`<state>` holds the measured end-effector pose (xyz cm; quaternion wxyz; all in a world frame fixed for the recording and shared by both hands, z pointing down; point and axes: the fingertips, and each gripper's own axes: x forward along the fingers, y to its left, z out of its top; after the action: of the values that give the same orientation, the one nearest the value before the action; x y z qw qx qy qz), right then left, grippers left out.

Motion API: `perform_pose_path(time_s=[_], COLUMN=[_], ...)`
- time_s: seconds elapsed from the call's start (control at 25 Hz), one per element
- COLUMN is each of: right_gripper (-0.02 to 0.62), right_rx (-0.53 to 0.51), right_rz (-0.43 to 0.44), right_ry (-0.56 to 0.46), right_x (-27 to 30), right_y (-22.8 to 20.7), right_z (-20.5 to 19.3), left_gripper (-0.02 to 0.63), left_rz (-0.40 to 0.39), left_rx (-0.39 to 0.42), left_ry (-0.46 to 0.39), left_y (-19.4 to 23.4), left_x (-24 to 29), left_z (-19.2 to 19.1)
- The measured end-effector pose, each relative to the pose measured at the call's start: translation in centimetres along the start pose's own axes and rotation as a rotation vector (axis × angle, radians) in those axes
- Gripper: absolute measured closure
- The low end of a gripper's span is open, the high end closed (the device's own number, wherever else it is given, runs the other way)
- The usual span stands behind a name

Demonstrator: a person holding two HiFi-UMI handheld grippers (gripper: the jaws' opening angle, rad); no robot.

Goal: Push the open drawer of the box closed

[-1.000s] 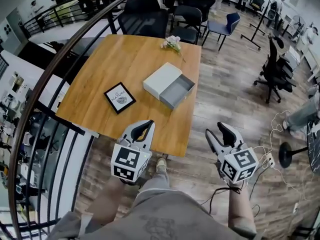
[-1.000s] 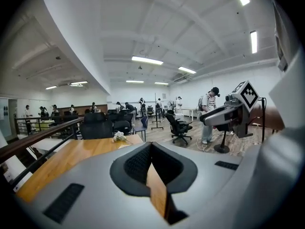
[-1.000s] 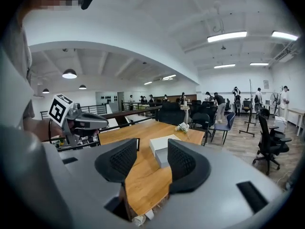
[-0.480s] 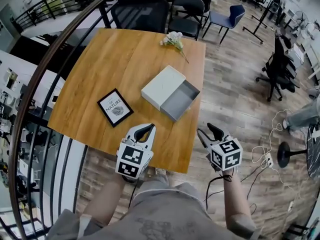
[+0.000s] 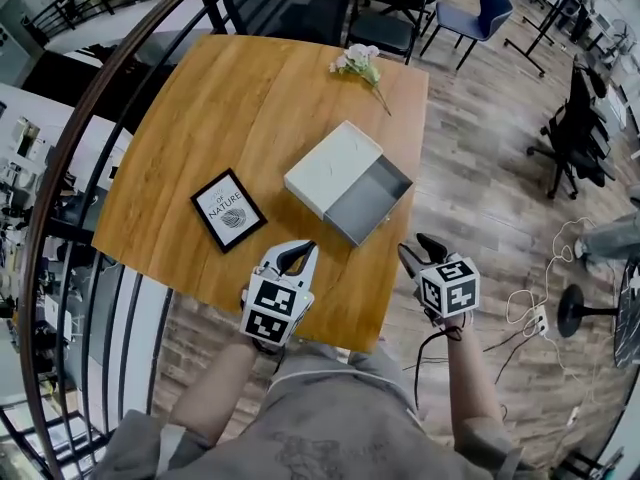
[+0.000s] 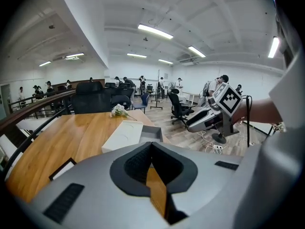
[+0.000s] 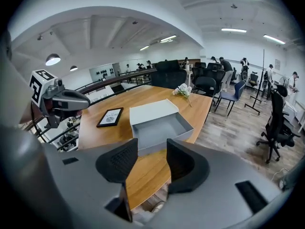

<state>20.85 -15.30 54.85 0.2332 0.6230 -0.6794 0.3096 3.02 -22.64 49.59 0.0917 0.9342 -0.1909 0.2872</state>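
Lying on the wooden table (image 5: 230,118), toward its right-hand edge, the white box (image 5: 333,163) is seen set at a slant. Its grey drawer (image 5: 370,202) is drawn well out of the shell, toward the near right corner of the table, so that the grey floor and low walls of the drawer are exposed. Drawer not yet pushed in.

A black-framed picture (image 5: 228,209) is noted flat on the table, left of the box and apart from it. A small spray of white flowers (image 5: 360,62) is noted at the far edge, beyond the box.

Left gripper (image 5: 297,255): held over the near edge of the table, pointed forward and down, short of the drawer. Its jaws are seen drawn together at the tips, with nothing caught between them.

Right gripper (image 5: 418,249): held just off the table's near right corner, above the plank floor (image 5: 480,168), and aimed at the drawer's open end. Its jaws are parted wide, though they have just been closing a little; only table and drawer front are seen through the gap, and nothing is gripped. No contact with box or drawer is made by either gripper.

Dark office chairs (image 5: 290,8) are recorded behind the table.
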Motion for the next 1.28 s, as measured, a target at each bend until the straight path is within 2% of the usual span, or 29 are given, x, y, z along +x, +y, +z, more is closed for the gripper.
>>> perform_pose_path(time_s=[0.32,0.76,1.16,1.28], right_gripper=[0.400,0.416,0.432,0.445], right_rx=[-0.041,-0.142,-0.249,-0.266], right_rz=[0.097,0.245,0.323,0.316], right_ry=[0.081,0.202,0.311,0.336], right_x=[4.9,10.7,14.5,15.3], right_y=[-2.8,-4.7,-4.7,-4.6], right_z=[-0.7,-2.8,-4.4,-4.8], left_gripper=[0.589,0.589,0.589,0.589], left_rz=[0.097,0.205,0.265,0.278], left_rx=[-0.043,-0.196,-0.286,-0.304], left_ry=[0.092,0.170,0.200,0.214], left_y=[2.2,2.4,2.4,2.7], left_x=[2.8,6.6,7.4,7.4], left_z=[-1.5,-4.4,-6.0,-6.8])
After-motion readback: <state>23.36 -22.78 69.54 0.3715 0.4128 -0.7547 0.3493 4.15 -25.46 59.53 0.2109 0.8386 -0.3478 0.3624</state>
